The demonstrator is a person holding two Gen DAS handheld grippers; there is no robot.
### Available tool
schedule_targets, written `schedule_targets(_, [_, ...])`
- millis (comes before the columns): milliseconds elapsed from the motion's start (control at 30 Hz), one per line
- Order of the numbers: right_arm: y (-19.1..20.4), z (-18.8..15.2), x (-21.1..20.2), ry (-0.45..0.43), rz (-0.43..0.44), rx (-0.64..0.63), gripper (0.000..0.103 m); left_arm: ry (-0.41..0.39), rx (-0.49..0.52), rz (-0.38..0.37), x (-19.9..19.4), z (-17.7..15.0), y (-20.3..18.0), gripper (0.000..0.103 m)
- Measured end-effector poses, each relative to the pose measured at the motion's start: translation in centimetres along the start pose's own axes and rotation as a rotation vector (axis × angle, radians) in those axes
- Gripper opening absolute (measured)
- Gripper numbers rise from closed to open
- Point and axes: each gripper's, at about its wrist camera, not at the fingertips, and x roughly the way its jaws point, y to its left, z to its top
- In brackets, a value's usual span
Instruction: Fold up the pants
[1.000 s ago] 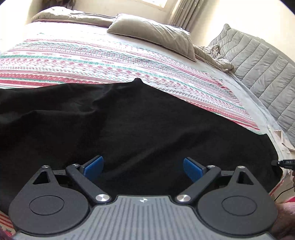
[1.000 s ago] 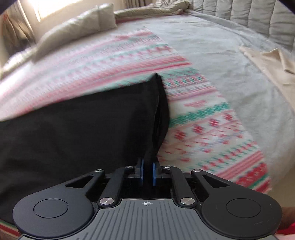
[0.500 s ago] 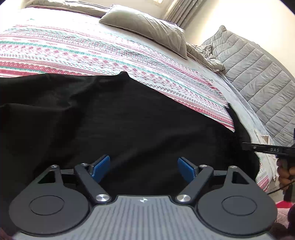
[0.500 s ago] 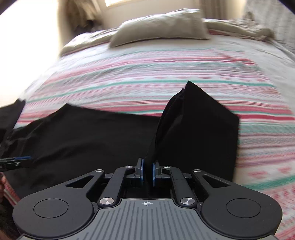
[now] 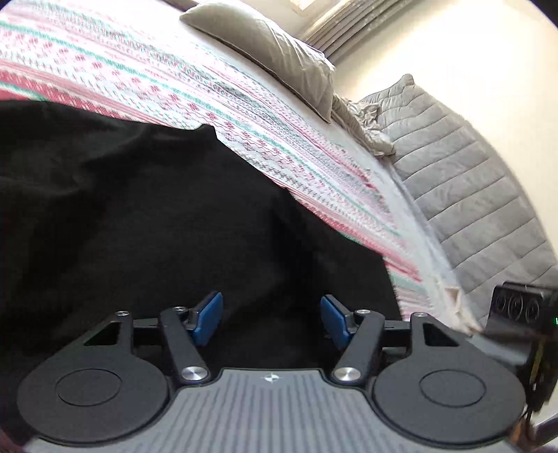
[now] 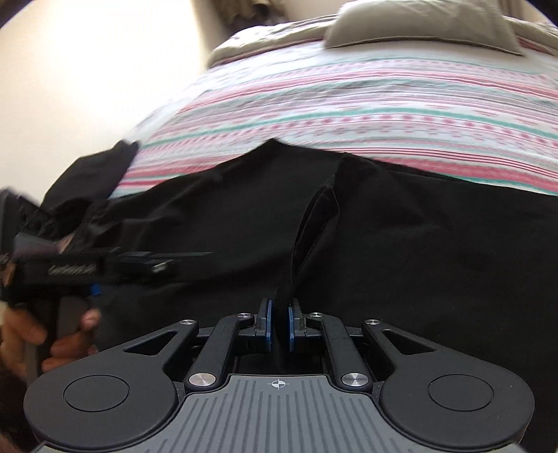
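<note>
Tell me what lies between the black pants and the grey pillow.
Only the striped bedspread separates the black pants from the grey pillow, shown in the right wrist view.

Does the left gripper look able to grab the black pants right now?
Probably yes. The left gripper has its jaws open directly over the black pants, with nothing between them. The right gripper already pinches a fold.

Striped bedspread (image 5: 146,80), grey pillow (image 5: 272,52), quilted headboard (image 5: 470,181)
</note>
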Motion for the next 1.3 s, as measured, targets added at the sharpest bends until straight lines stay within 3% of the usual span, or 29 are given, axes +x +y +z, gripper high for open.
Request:
schedule_targets(267, [2.2,0.1,1.6,0.060,0.079,-0.061,0.016,0.007,-0.091,-0.052,1.7,0.8,0.1,0.063])
schedule_targets(367, [2.5,-0.2,0.8,0.063,0.151,-0.072,0.016,0.013,-0.087,-0.044,2.2,1.0,-0.2,0.058])
schedule_targets(467, [3.0,-0.4,-0.5,0.046,0.208,-0.080,0.017,0.014,-0.066,-0.013,2.7,1.0,-0.7,0.044])
schedule_targets(567, [3.1,-0.8,-1.9,0.008,0.152,-0.130,0.029,0.007,-0.017,0.048,2.9,0.8,-1.2,0.024])
schedule_targets(633, [2.4,-1.0,-2.5,-0.003,0.098,-0.138,0.031,-0.003,0.026,0.093,3.1,0.6,-1.6,0.003])
schedule_targets(800, [0.4,-1.1,-2.3,-0.001,-0.011,-0.083,0.032,-0.073,0.137,0.168,2.3,0.2,-3.1,0.003])
schedule_targets(933, [-0.7,-1.2,-2.0,-0.012,-0.077,-0.045,0.048,-0.122,0.239,0.256,0.8,0.1,-4.0,0.003])
schedule_targets(1067, [-0.8,-1.2,-1.8,-0.019,-0.119,-0.038,0.057,-0.139,0.272,0.344,-0.6,0.7,-3.6,0.003])
schedule_targets(1300, [-0.1,-1.0,-0.6,0.002,-0.164,-0.054,0.063,-0.205,0.305,0.518,-4.2,2.2,-0.7,0.003])
